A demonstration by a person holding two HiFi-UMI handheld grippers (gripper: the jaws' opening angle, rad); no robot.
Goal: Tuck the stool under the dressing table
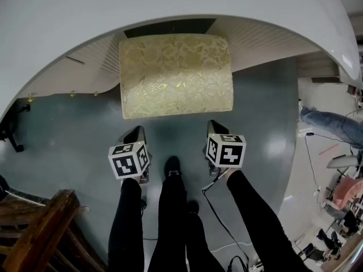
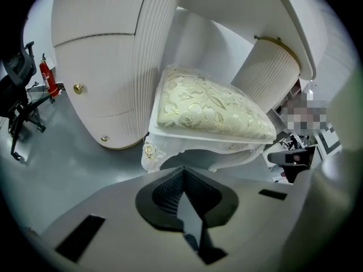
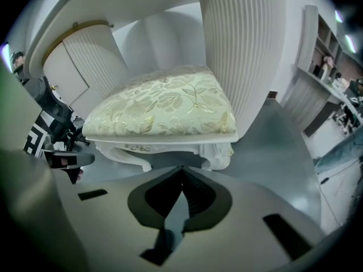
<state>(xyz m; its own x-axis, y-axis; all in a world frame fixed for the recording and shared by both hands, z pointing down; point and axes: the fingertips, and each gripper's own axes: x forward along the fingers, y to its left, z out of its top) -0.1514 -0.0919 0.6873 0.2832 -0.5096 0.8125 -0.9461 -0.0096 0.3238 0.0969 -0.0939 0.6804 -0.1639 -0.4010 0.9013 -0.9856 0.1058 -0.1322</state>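
Note:
The stool point(image 1: 176, 75) has a gold-floral cushion on a white carved frame and stands on the grey floor. Its far part sits under the curved white dressing table point(image 1: 170, 7). My left gripper point(image 1: 136, 132) hangs just short of the stool's near left corner, shut and empty. My right gripper point(image 1: 214, 126) is near the right corner, also shut and empty. Neither touches the stool. In the left gripper view the stool point(image 2: 210, 111) lies ahead of the shut gripper point(image 2: 182, 171), between ribbed pedestals point(image 2: 150, 50). In the right gripper view the stool point(image 3: 164, 103) sits above the shut gripper point(image 3: 181, 171).
A dark wooden chair point(image 1: 39, 231) stands at the lower left, close to my left arm. A black chair base point(image 1: 11, 132) sits at the far left. A cable point(image 1: 221, 220) trails over the floor behind me. A red fire extinguisher point(image 2: 48, 78) stands beyond the left pedestal.

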